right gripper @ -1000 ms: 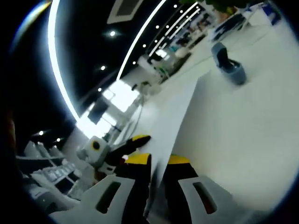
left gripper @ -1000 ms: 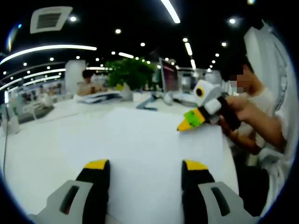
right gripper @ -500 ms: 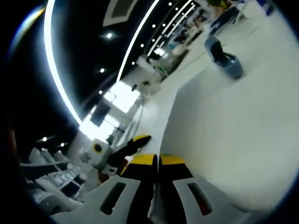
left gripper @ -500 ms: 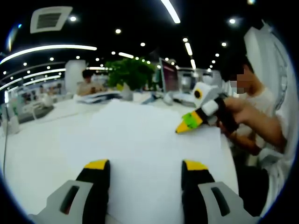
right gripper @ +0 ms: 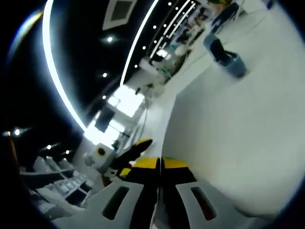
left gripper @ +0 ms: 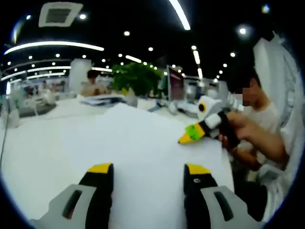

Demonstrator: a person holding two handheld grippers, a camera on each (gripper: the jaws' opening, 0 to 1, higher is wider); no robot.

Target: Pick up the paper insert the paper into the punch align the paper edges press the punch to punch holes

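White paper (left gripper: 143,143) spreads across the left gripper view, a single sheet lifted off the pale table (left gripper: 33,143), its far edge rising to a soft peak in front of a green plant (left gripper: 136,76) and a monitor (left gripper: 174,85) in the background. The left gripper (left gripper: 147,169) shows its two yellow-tipped jaws standing well apart at the bottom of that view, with the sheet lying beyond and between them; the jaws hold nothing that can be seen.

At the sheet's right edge the right gripper (left gripper: 187,137) reaches in, its yellow and green tip closed on the paper's margin. A person's hand (left gripper: 238,126) holds that gripper's dark handle.

In the right gripper view the picture is strongly rolled. The right gripper's own jaws (right gripper: 161,163) are pressed together at the bottom, yellow pads meeting with the thin edge of the paper (right gripper: 228,124) clamped between them. The sheet fans out from there as a broad white plane toward the upper right. Just beside the closed jaws, to their left, the left gripper (right gripper: 138,144) shows as a yellow and black tip with its white body behind.

The punch (right gripper: 221,53), a blue-grey object with a dark upper part, sits on the table (right gripper: 281,28) past the far end of the sheet, well apart from both grippers. The paper's far edge lies near it, but whether the two touch cannot be told, and nothing of the sheet is seen inside it.
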